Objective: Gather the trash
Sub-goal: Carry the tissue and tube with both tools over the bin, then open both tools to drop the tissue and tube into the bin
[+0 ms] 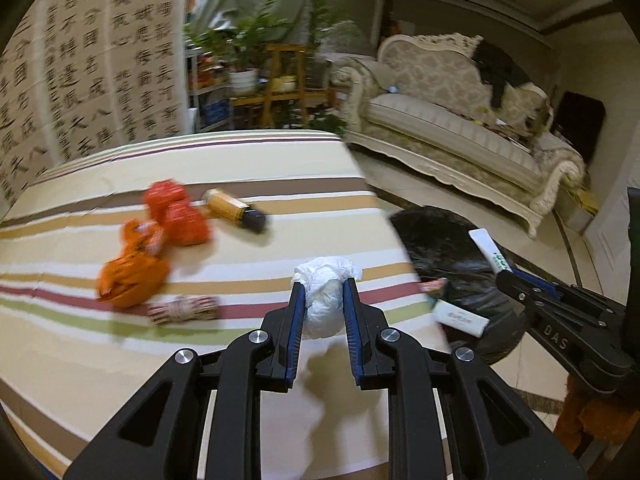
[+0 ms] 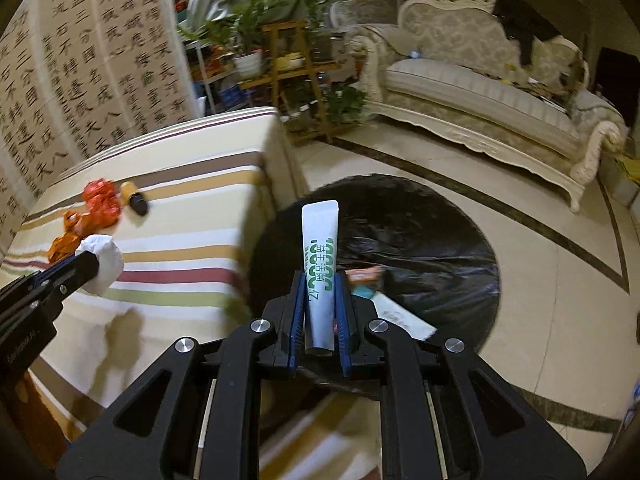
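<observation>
White crumpled paper wad [image 1: 326, 300] sits clamped between the blue-lined fingers of the left tool [image 1: 323, 292], at lower centre of the left wrist view, held above the striped table [image 1: 240, 160]. In the right wrist view the right tool [image 2: 321, 284] is closed on a white tube with green print [image 2: 320, 264], standing upright at frame centre over the black trash bag [image 2: 420, 232] on the floor. A white carton [image 2: 404, 316] and an orange wrapper [image 2: 366, 274] lie inside the bag. Left of centre on the table rest an orange bag [image 1: 132, 268], red crumpled packaging [image 1: 178, 212], a yellow box with a dark end [image 1: 236, 210] and a patterned roll [image 1: 184, 308]. A cream sofa [image 1: 460, 120] fills the upper right.
</observation>
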`<state>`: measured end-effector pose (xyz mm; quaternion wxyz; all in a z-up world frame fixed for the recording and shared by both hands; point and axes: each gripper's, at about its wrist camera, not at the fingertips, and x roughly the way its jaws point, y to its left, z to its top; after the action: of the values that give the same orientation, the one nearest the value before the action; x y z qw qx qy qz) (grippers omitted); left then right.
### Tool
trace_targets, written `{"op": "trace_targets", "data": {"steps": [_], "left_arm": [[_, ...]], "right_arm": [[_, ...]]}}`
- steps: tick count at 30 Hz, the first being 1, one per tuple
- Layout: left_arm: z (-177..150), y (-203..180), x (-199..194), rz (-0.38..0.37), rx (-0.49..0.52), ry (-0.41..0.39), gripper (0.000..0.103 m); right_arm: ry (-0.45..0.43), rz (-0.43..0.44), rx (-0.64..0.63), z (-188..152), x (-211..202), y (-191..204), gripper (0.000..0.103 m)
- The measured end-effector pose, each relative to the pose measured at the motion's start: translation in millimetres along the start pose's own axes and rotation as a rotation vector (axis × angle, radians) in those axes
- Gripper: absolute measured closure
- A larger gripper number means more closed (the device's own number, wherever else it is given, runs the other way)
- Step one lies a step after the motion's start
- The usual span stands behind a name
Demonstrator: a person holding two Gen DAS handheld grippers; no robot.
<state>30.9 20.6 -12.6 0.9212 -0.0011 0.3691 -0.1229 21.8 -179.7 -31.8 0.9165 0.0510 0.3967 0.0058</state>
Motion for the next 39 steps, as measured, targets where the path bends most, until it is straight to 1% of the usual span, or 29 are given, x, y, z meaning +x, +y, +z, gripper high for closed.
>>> {"op": "trace_targets", "data": {"steps": [5,14,24,28,29,30,31,32,39], "left_arm": [[7.1,-31.0,16.0,-0.023,0.051,0.007,0.082],[12.1,-67.0,45.6,-0.038,0.102,0.043,0.082],[19.3,-93.2,72.6,-0.046,0.164,0.068,0.082],[22.3,-95.7,80.2,-0.065,0.173,0.095,0.081],[23.0,-96.1,81.3,-0.061,0.171,0.098,0.075],[23.1,-96.0,81.7,-0.063,0.169,0.101,0.072],[22.5,-97.0,81.7,-0.061,0.167,0.101,0.067],[22.5,-96.2,81.4,-0.06,0.162,0.1,0.061],[25.0,-93.0,79.8,-0.062,0.139,0.095,0.051]], "right_arm": [[0.0,-0.017,0.04,-2.9,3.6,-21.8,0.088],[0.006,-0.026,0.101,-4.1,17.1,-53.6,0.088],[0.03,-0.021,0.139,-5.2,35.0,-70.5,0.088],[0.035,-0.023,0.154,-5.1,39.6,-75.9,0.085],[0.038,-0.021,0.16,-5.1,41.2,-77.5,0.085],[0.041,-0.019,0.164,-5.0,42.5,-79.2,0.079],[0.042,-0.019,0.168,-5.4,42.6,-80.2,0.075],[0.041,-0.021,0.171,-5.6,43.1,-81.1,0.075],[0.046,-0.029,0.184,-6.4,43.7,-85.8,0.073]]}}
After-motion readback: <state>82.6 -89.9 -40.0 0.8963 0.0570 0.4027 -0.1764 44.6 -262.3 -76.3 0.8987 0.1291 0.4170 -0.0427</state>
